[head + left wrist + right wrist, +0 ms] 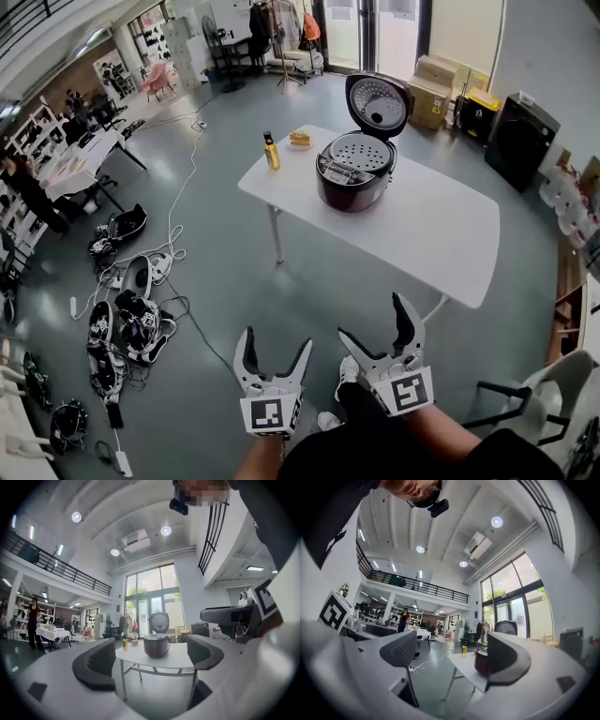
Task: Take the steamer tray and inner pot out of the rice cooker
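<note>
A dark red rice cooker (356, 172) stands on the white table (441, 234) with its lid raised. A pale perforated steamer tray (359, 151) sits in its mouth; the inner pot is hidden below it. Both grippers hang near me, well short of the table. My left gripper (273, 354) is open with nothing between its fingers. My right gripper (380, 323) is open and empty too. Along the left gripper (147, 657) the cooker (156, 645) shows far ahead. Along the right gripper (454, 654) the cooker (482, 662) is half hidden by the right finger (506, 660).
A yellow bottle (271, 151) and a small plate of food (299, 140) sit at the table's far left corner. Cables and gear (131, 309) litter the floor to the left. A white chair (562, 394) stands at the right. Cardboard boxes (431, 89) lie behind the table.
</note>
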Demonstrator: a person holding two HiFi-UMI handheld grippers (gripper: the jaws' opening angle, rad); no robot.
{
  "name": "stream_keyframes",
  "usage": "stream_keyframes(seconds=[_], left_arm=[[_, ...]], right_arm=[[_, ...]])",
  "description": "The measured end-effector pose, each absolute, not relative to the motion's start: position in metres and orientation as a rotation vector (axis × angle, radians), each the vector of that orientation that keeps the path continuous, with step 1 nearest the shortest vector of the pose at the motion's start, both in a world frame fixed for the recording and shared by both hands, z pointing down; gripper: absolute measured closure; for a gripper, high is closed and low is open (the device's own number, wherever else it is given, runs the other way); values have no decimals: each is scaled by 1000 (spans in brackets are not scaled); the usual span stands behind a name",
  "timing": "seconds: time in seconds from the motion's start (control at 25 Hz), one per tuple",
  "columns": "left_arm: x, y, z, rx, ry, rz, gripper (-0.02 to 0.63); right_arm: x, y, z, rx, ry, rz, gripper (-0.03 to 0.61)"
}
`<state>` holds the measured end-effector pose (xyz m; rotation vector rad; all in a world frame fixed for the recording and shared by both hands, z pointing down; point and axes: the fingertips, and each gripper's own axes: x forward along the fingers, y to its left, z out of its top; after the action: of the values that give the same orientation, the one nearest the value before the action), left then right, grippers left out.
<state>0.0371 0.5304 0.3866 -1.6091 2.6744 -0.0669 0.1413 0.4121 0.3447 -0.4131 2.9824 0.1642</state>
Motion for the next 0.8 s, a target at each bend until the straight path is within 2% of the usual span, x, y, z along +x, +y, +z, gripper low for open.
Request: stream_keyframes(seconds=[0.08, 0.16, 0.4, 0.8], left_arm=[[28, 521, 389, -1606, 2668, -95, 133], [15, 509, 394, -1613, 2668, -120, 132], [-37, 462, 387, -1599, 2644, -148, 171], [-97, 353, 383, -1658, 2651, -190, 186]], right_arm=[[134, 395, 348, -456, 2967, 186, 83], [123, 377, 353, -475, 2960, 214, 61], [77, 328, 361, -479, 3013, 178, 61], [20, 223, 363, -497, 3046, 199, 62]])
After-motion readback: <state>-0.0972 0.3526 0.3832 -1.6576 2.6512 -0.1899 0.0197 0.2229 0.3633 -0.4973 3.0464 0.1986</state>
